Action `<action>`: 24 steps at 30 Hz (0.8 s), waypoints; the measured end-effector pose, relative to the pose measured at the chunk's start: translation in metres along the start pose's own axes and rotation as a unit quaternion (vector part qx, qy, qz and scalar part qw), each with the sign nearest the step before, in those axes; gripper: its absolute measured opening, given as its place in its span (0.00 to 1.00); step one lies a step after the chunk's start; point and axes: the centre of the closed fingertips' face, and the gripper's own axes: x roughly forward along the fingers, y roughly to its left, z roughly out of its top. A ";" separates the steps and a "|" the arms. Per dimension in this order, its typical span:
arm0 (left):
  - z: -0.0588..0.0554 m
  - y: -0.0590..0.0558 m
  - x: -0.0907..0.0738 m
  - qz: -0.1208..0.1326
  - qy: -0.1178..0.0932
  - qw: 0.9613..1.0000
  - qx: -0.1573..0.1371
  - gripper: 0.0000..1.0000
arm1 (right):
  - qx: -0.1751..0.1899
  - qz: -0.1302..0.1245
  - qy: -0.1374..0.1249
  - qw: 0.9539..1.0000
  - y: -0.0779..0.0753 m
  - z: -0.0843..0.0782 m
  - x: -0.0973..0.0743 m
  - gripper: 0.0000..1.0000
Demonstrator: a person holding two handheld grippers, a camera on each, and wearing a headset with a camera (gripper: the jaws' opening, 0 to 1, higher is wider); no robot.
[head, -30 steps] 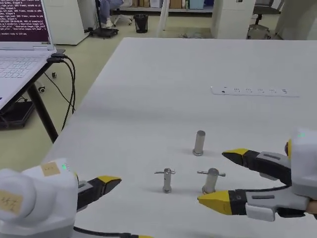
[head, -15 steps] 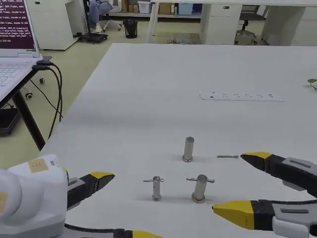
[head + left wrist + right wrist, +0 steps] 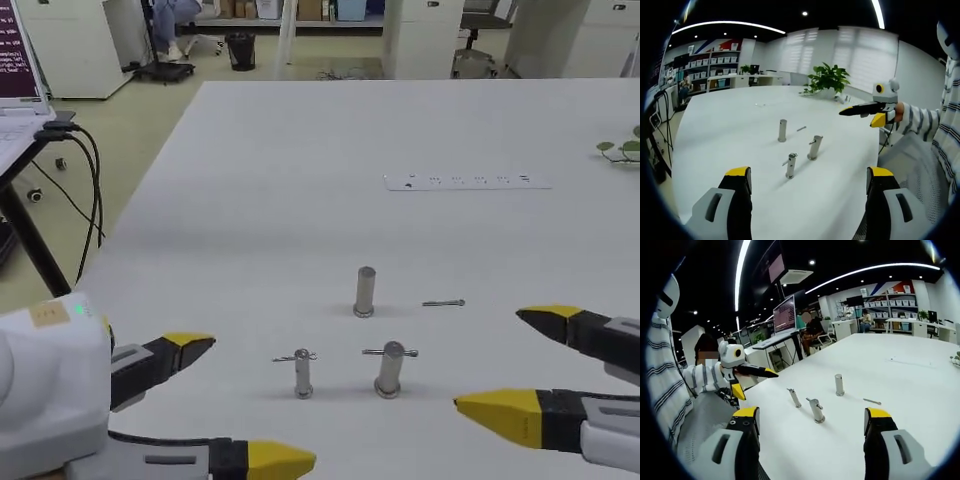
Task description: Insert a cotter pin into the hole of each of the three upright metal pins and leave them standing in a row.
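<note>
Three upright metal pins stand on the white table [image 3: 300, 200]. The back pin [image 3: 365, 292] [image 3: 782, 130] [image 3: 839, 384] has no cotter pin through it. The front left pin [image 3: 303, 372] [image 3: 791, 165] [image 3: 794, 397] and the front right pin [image 3: 389, 368] [image 3: 814, 147] [image 3: 816, 410] each carry one across the top. A loose cotter pin [image 3: 443, 302] [image 3: 801, 128] [image 3: 872, 401] lies flat to the right of the back pin. My left gripper [image 3: 245, 402] [image 3: 809, 172] is open and empty, left of the pins. My right gripper [image 3: 500, 360] [image 3: 810, 415] is open and empty, right of them.
A white power strip [image 3: 465, 182] lies further back on the table. Plant leaves [image 3: 620, 148] reach in at the right edge. A laptop [image 3: 15, 70] on a stand with hanging cables [image 3: 90, 190] sits beyond the table's left edge.
The head camera has swung, shifting the scene left. My right gripper has drawn back to the right, away from the pins, and the loose cotter pin now lies uncovered beside the back pin.
</note>
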 end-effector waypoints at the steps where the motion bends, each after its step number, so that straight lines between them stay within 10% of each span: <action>1: 0.001 0.000 0.000 0.000 0.001 1.000 0.000 0.94 | 0.003 -0.006 0.006 1.000 -0.002 -0.003 -0.001 0.86; 24: 0.034 0.019 0.021 -0.019 0.003 0.999 0.036 0.94 | 0.044 -0.054 0.022 0.997 -0.008 -0.024 -0.022 0.88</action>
